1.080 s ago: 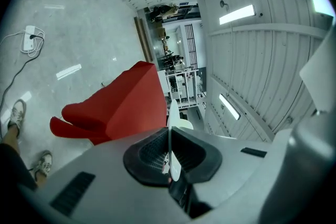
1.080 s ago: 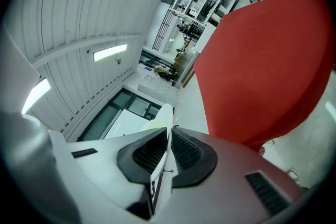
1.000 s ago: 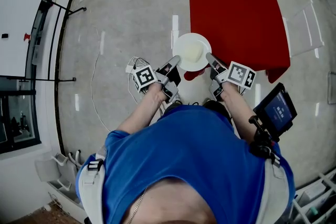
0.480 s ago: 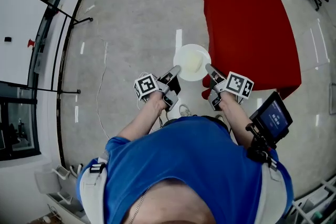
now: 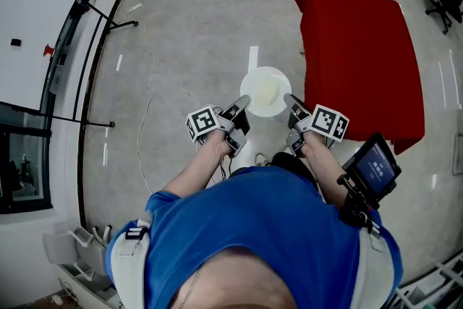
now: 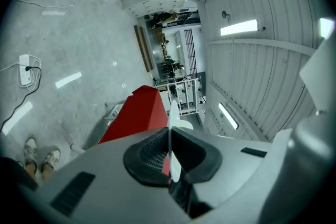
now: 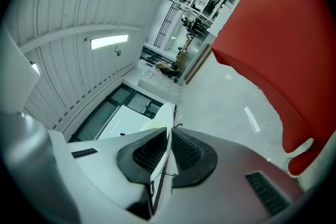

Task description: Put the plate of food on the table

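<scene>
Gripping the white plate [image 5: 265, 92] at 2 opposite points of its rim, the left gripper [image 5: 243, 102] and the right gripper [image 5: 289, 99] hold it level in the air in front of the person's blue-shirted chest. In the left gripper view the jaws [image 6: 169, 152] are pinched onto the plate's thin rim [image 6: 173, 120], which runs edge-on between the 2 ribbed black pads and reaches out beyond them. The right gripper view shows the same: its jaws [image 7: 167, 152] are nipped onto the opposite rim [image 7: 164, 115], with only the thickness of the plate between the pads. A pale yellow portion of food [image 5: 266, 90] sits in the middle of the plate, and a sliver of it shows past the right jaws [image 7: 154, 124]. The plate is not on the red-covered surface [image 5: 362, 47]; it hangs over the grey floor [image 5: 188, 32], to the left of the surface's left edge and level with its near half, with a strip of floor visible between them. Each gripper carries its marker cube, the left one [image 5: 202, 122] and the right one [image 5: 331, 121] sitting just behind the jaws. A small screen [image 5: 375, 168] is strapped to the person's right forearm. On the floor, a white power strip [image 6: 25, 70] with its cable lies well off to the left.
</scene>
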Demonstrator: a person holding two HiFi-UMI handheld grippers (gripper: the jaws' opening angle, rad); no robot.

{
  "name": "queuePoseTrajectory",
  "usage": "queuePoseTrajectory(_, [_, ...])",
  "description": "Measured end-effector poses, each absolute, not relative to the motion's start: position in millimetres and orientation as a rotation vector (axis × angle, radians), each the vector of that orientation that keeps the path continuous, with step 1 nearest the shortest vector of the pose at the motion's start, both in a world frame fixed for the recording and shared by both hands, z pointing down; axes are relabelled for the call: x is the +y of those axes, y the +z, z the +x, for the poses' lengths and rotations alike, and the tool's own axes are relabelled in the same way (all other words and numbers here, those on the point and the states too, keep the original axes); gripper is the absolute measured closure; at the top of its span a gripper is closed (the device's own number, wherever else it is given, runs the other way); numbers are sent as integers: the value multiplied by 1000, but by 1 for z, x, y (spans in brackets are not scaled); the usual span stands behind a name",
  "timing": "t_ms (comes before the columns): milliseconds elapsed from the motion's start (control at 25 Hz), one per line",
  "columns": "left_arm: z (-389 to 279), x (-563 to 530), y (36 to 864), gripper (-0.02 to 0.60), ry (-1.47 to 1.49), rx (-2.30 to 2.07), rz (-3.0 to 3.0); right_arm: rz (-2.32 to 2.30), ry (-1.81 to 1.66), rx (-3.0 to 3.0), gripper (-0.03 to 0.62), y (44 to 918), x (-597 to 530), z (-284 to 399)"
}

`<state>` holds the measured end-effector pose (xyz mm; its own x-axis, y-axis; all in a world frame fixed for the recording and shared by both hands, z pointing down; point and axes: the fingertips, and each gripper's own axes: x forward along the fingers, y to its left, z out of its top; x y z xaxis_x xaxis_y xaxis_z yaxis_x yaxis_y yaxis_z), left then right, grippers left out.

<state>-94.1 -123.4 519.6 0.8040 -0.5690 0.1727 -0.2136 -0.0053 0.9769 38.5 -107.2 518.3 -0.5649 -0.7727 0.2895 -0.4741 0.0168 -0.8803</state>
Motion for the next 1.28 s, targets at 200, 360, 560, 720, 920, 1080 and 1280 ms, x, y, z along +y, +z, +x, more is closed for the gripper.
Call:
queuePoseTrajectory(200, [-96, -119, 519, 561, -318, -644, 1576, -1284, -1567, 2032, 565, 516, -106, 37])
queuePoseTrajectory(360, [-96, -119, 519, 561, -329, -648, 1580, -1280, -1555, 2045, 565, 514, -106, 37])
queuePoseTrajectory(560, [-96, -121, 522, 561, -294, -652, 1580, -1278, -1573, 2011, 565, 521, -105, 37])
queuePoseTrajectory(720, [-94, -122, 521, 561, -272, -637, 1576, -1292, -1578, 1981, 565, 520, -104, 38])
queuePoseTrajectory(920, [-90, -126, 521, 561, -231, -624, 1586, -1305, -1568, 1951, 565, 521, -103, 41])
queuePoseTrajectory(1080, [-85, -134, 517, 561, -202, -603, 1606, -1325, -1556, 1917, 565, 520, -105, 44])
queuePoseTrajectory(1280, [-76, -146, 513, 561, -164, -574, 1638, -1362, -1529, 1869, 565, 517, -109, 51])
